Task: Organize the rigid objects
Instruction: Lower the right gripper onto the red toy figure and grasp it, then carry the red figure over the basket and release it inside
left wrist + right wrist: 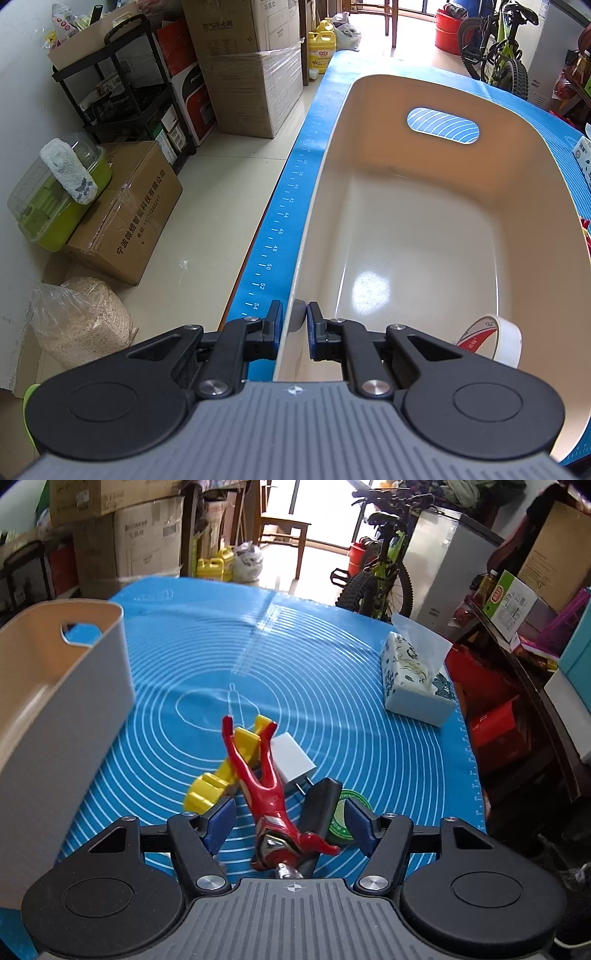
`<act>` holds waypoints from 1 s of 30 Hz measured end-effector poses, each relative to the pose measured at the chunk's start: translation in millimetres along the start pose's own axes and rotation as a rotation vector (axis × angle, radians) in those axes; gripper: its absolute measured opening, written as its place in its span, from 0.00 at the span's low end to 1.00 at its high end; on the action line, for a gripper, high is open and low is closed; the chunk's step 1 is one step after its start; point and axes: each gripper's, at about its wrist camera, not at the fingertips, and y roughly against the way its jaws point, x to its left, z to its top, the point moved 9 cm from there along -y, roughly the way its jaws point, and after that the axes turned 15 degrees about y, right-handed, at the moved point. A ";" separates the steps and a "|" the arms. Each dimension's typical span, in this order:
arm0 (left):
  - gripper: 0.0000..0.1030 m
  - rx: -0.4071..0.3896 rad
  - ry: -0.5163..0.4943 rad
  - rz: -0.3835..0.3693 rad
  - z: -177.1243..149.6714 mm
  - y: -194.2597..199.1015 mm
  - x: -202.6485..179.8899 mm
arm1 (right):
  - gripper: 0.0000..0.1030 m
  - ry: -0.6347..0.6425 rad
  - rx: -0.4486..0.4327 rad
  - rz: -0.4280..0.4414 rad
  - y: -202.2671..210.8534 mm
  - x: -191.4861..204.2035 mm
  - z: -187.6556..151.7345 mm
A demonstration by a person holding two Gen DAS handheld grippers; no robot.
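- Red figure (275, 805) lies on the blue mat (332, 686), head toward the camera, legs pointing away, in a small pile just beside the bin (62, 701).
- Right gripper (290, 821) hangs over it, jaws spread wide either side of the torso, not touching; looks lined up to pinch it next.
- Under and around the figure: yellow part (221, 771), white charger (293, 758), black handle (319, 805), green tin (347, 812). Crowded, so a grab may snag a neighbour.
- Left gripper (294, 319) is pinching the bin wall (295, 295) at the near rim, probably to steady it for drop-ins.
- Bin holds only a tape roll (491, 341) in the near corner.
- Tissue box (415, 679) sits well apart, far right of the mat.
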 end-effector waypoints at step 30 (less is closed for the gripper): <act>0.15 0.000 0.001 0.001 0.2 0.2 -0.6 | 0.34 0.149 0.022 -0.022 -22.0 10.0 3.8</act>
